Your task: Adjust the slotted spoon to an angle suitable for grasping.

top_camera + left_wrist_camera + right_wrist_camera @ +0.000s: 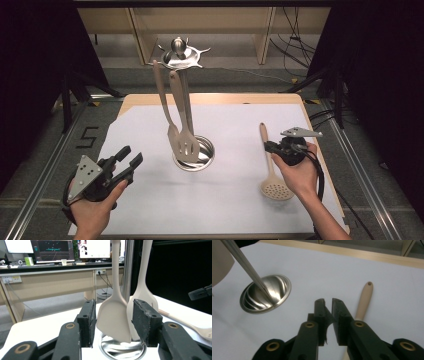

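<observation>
Landmark: the steel utensil stand (193, 152) at the middle of the counter (150, 210), its round base on the white sheet, its pole rising to a hook crown at the top.

Two pale utensils hang from the crown, a slotted turner (186, 142) and a plain spatula (172, 134); their blades reach down to just above the base.

Left claw (129, 161): well to the left of the stand and lower in the high view, held above the counter in the person's left hand (92, 212). Jaws stand apart with nothing gripped. In the left gripper view the jaws are aimed at the stand; the plain spatula's blade (113, 320) shows in the gap between the pads, farther off and untouched, with the slotted turner (142, 293) behind it.

Skimmer spoon (270, 165): lies flat on the counter to the right of the stand, well apart from it, handle pointing away from the person, perforated bowl nearer.

Right claw (270, 146): right of the stand, at the spoon's handle, in the person's right hand (297, 175). In the right gripper view the jaws are nearly closed, a thin slit between the pads, nothing in it; the spoon's handle (364, 301) lies just beside the right-hand jaw, outside the gap.
</observation>
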Demonstrator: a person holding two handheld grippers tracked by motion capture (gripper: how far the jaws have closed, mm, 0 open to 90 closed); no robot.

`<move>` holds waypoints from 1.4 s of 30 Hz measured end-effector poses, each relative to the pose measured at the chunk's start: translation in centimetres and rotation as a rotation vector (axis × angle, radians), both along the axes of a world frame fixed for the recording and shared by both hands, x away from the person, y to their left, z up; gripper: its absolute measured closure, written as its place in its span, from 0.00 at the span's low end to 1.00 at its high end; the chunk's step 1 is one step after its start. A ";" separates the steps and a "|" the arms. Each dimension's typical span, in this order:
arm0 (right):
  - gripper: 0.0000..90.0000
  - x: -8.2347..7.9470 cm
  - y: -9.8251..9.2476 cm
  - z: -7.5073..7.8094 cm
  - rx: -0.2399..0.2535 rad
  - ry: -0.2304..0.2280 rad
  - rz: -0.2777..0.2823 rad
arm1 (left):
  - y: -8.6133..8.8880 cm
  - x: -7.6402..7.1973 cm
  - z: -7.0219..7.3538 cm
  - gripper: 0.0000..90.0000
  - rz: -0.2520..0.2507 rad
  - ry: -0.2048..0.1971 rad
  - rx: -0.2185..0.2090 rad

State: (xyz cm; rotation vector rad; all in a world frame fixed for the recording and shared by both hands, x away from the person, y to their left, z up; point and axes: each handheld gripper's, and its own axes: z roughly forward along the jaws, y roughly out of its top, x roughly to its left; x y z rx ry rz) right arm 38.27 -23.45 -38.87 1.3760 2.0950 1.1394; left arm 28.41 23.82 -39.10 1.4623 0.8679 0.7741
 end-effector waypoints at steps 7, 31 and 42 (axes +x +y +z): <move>1.00 2.2 -1.1 -1.2 -0.054 0.154 -0.082 | -0.2 0.1 -1.2 0.58 -0.005 0.029 0.011; 1.00 7.0 -1.6 -6.8 -0.181 0.314 -0.174 | -0.4 0.3 -2.7 0.59 -0.019 0.081 0.027; 1.00 7.0 -1.2 -7.2 -0.192 0.318 -0.173 | -0.4 0.3 -2.7 0.59 -0.023 0.084 0.031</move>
